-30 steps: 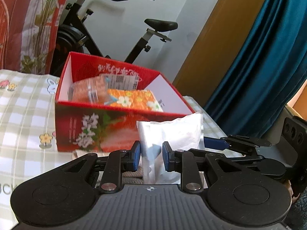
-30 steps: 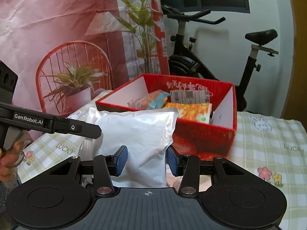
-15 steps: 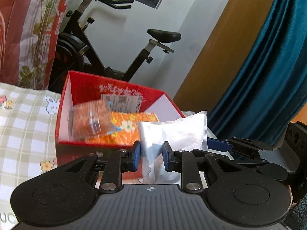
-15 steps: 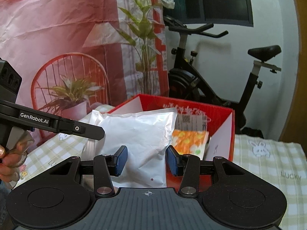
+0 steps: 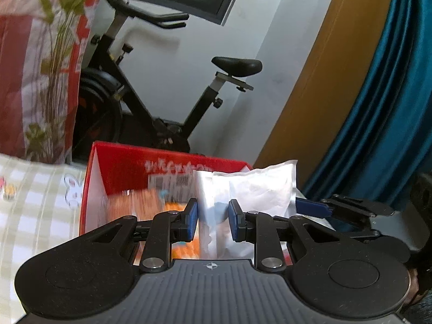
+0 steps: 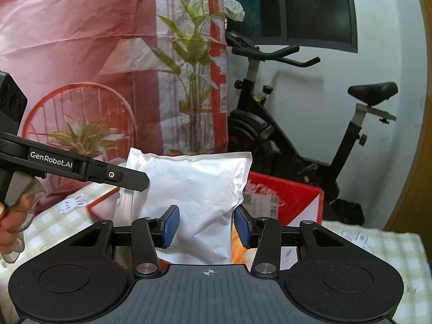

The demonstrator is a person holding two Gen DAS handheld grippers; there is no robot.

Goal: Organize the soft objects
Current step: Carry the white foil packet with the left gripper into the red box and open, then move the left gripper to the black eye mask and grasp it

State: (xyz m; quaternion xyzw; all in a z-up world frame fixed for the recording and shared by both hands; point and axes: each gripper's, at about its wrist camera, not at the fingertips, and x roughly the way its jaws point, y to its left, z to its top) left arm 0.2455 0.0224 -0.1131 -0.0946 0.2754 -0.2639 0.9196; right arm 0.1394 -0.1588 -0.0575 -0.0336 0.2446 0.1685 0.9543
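Both tools are clamping one white pouch (image 6: 194, 194): left tool (image 5: 212, 220) gripping its edge, right tool (image 6: 206, 228) its body, carrying it level above the red box (image 5: 167, 167), evidently for lowering inside.

Two grippers are counted: the left gripper (image 5: 213, 222) and the right gripper (image 6: 205, 226), each with two blue pads, and one white pouch (image 6: 194, 199) is seen pinched between both pairs. One red box (image 5: 172, 162) is seen, in which at least three packets are counted, though blur leaves the exact number uncertain: one orange flowered packet (image 5: 186, 251), one clear packet of orange contents (image 5: 135, 206) and one packet with a barcode label (image 5: 172, 183). One exercise bike (image 6: 291, 135), one checked cloth (image 5: 35, 210), one blue curtain (image 5: 383, 102), one printed backdrop (image 6: 94, 62) and one hand (image 6: 10, 224) are also counted.
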